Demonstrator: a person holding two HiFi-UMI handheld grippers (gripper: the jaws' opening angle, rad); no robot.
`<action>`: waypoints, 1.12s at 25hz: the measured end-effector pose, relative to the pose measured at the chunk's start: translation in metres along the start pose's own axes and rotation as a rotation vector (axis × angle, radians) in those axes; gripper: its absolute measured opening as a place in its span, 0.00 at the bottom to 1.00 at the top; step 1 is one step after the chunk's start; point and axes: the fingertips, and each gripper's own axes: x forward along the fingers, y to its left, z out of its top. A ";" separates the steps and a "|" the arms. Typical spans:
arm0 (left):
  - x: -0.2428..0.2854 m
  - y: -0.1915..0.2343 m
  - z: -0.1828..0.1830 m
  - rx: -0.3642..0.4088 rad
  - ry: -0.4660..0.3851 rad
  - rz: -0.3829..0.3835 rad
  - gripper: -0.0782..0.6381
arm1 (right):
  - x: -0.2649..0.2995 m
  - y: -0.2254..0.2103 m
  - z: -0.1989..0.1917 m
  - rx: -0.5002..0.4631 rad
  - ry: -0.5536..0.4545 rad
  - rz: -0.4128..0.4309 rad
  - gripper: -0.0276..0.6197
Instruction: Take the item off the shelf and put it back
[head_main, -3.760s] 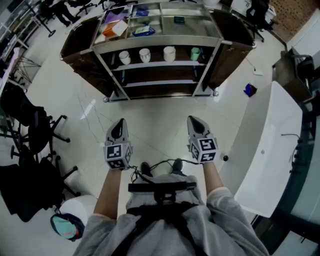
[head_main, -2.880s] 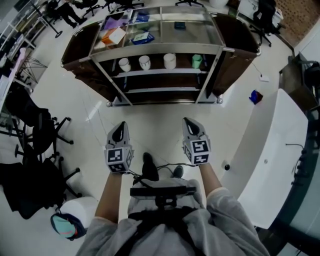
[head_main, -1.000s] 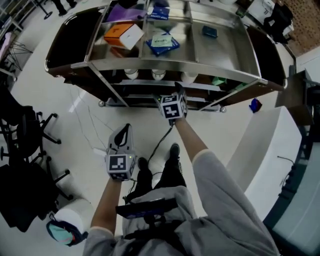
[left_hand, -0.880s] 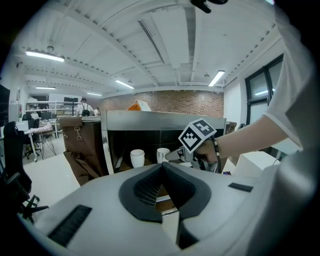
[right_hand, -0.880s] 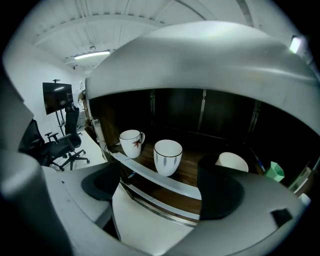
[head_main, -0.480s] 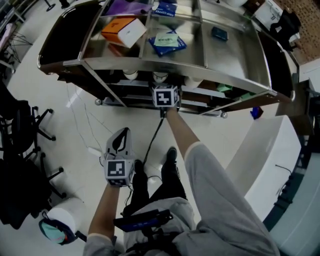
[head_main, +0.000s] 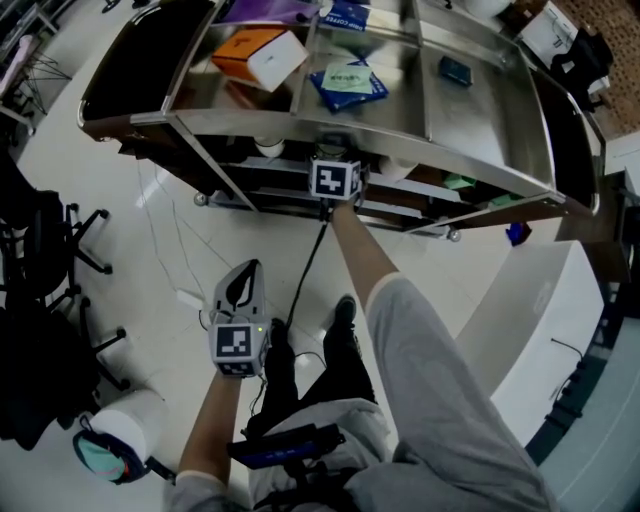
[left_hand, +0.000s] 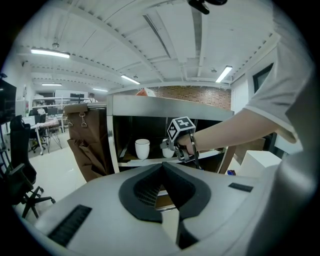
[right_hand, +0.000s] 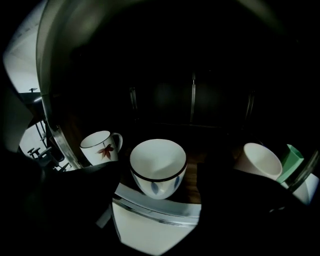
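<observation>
A white cup with blue leaves and a dark rim (right_hand: 158, 167) stands on the wooden middle shelf of a steel rack (head_main: 300, 125). My right gripper (right_hand: 159, 187) is open, with a dark jaw on each side just short of the cup and not touching it. In the head view only its marker cube (head_main: 335, 180) shows at the shelf's edge; the jaws are hidden under the top tier. My left gripper (head_main: 244, 270) hangs low over the floor, shut and empty (left_hand: 167, 210). From the left gripper view the right gripper's cube (left_hand: 180, 129) sits at the shelf.
A mug with a red leaf (right_hand: 100, 146) stands left of the cup, a plain white cup (right_hand: 259, 161) and a green cup (right_hand: 291, 160) to the right. The top tier holds an orange box (head_main: 262, 55) and a blue packet (head_main: 348, 82). Black chairs (head_main: 40, 260) stand left, a white desk (head_main: 520, 310) right.
The person has stepped up to the rack and stretched the right arm forward, so the right gripper now reaches into the middle shelf. The left gripper has stayed low.
</observation>
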 end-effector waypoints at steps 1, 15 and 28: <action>0.000 0.001 -0.001 -0.001 0.005 -0.001 0.12 | 0.002 -0.001 0.000 0.008 0.000 -0.008 0.78; 0.006 0.005 -0.009 -0.018 0.040 0.004 0.12 | 0.011 0.000 0.000 -0.039 0.005 -0.010 0.63; 0.011 0.008 0.001 -0.040 0.022 0.002 0.12 | 0.004 0.002 -0.003 -0.081 0.011 0.014 0.62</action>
